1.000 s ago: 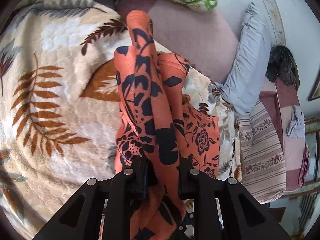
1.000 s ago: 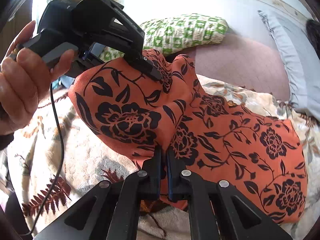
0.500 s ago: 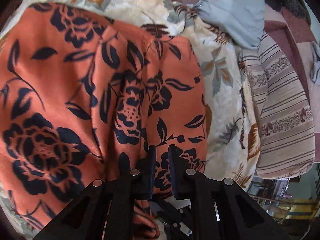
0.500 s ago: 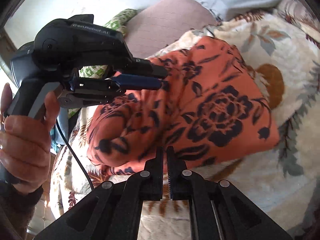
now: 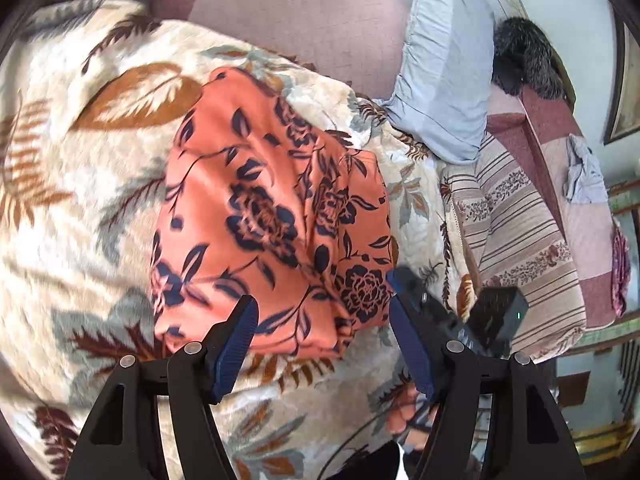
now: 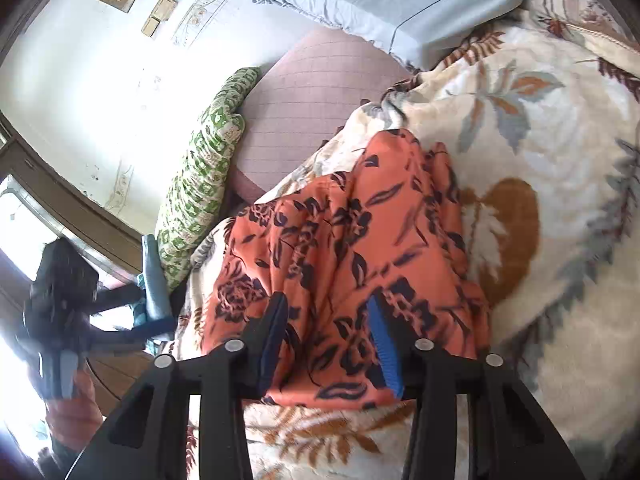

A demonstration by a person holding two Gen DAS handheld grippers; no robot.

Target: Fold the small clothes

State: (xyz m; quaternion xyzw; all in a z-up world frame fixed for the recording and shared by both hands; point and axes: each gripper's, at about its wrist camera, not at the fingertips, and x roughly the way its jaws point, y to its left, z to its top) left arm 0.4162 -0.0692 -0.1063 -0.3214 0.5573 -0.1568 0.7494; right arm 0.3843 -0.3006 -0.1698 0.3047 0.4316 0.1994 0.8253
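1. Right, both tools are free: the left gripper (image 5: 320,344) has its jaws spread wide with nothing between them, and the right gripper (image 6: 330,340) is spread too, its blue pads either side of the cloth's near edge but not pinching it.
2. The orange floral garment (image 5: 272,220) lies folded on the leaf-print blanket (image 5: 80,184), roughly mid-blanket, well short of the blanket's far edge where the mauve bedsheet (image 5: 304,28) shows.
3. My read: one fold is down and the next step is tidying it or taking the next fold.
4. To do that well, look at the right-hand side first; in the left wrist view a lower layer sticks out past the top layer there, so the edges are not flush.
5. Pinch through both layers at the near corners, one gripper to each corner, so nothing slips apart on the lift.
6. The blanket is plush and rumpled; lift the cloth clear before carrying it over, since dragging would likely bunch it.
7. Lay it down slowly towards the far edge, then press the crease flat.
8. Keep clear of the pale blue pillow (image 5: 444,64) and the green patterned pillow (image 6: 204,168).
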